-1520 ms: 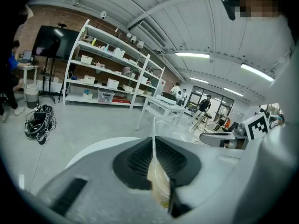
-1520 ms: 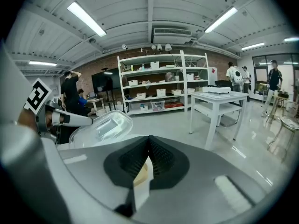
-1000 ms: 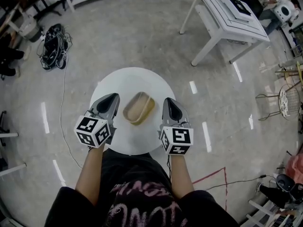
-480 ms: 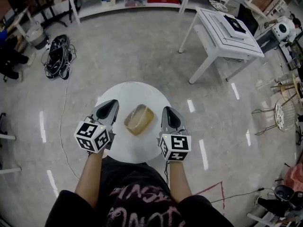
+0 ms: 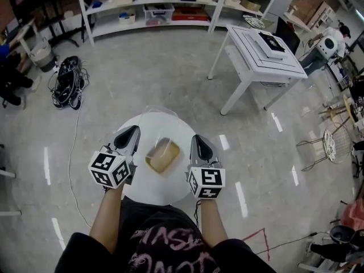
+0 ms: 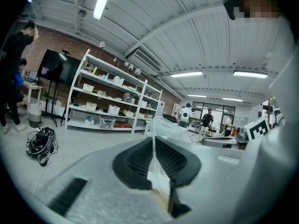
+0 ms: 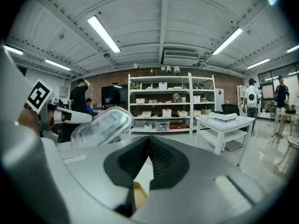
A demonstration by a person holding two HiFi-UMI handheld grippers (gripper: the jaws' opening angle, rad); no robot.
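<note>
Clear lid pinched in left tool, tan container beside it

Nothing legible in any view: the pink lettering on the black shirt is too warped and cut off to read.

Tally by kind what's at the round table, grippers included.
Grippers: 2 (left gripper, right gripper)
Round white table: 1
Tan container: 1
Clear lid: 1
Total: 5
</note>
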